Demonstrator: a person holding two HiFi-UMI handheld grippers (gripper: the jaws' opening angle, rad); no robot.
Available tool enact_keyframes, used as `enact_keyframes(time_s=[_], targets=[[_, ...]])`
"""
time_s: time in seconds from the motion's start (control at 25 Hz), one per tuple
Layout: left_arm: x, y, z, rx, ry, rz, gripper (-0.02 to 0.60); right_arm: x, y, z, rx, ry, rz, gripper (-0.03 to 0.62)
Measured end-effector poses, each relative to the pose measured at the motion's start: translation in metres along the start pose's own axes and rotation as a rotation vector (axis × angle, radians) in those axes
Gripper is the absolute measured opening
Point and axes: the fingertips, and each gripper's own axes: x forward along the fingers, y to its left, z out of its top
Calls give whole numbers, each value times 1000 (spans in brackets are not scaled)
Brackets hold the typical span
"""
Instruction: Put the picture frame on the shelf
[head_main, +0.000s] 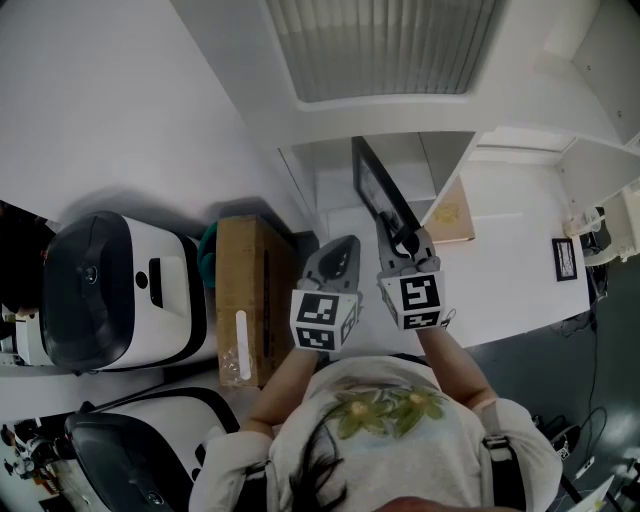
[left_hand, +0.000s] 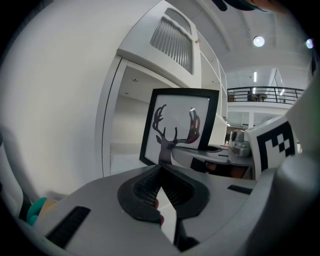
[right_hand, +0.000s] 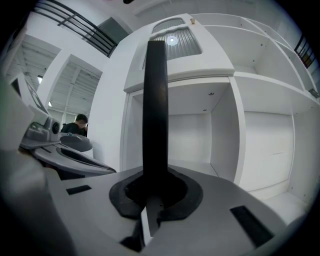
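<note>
One picture frame (right_hand: 155, 95): we hold it upright by its lower edge, in the air in front of the open compartment and not yet on the shelf (right_hand: 234, 135). Its deer print faces our left.
Right gripper (right_hand: 155, 190): the jaws are clamped on the frame's bottom rail, with the frame edge-on to this camera.
Left gripper (left_hand: 160, 172): the jaws are closed on nothing, and it hangs just beside the right one.
Risk, tilt: we judge that the tall frame, pinched at one low point, may swing in the pads and tip over once set down.
Risk, knock: its top corner may clip the compartment's upper edge or left wall if we enter too high or askew.
Open room: the compartment looks bare, with space above its floor and across to the right divider.
Edges to mind: the front lip of the compartment floor. The cardboard box (head_main: 245, 300), low at left, lies clear of our path.
</note>
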Motion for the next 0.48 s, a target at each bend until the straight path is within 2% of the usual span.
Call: enact_keyframes(time_s=[0.48], targets=[[2,4,-1,0,2,-4,28,7,4,-2,-5,9,12,35]])
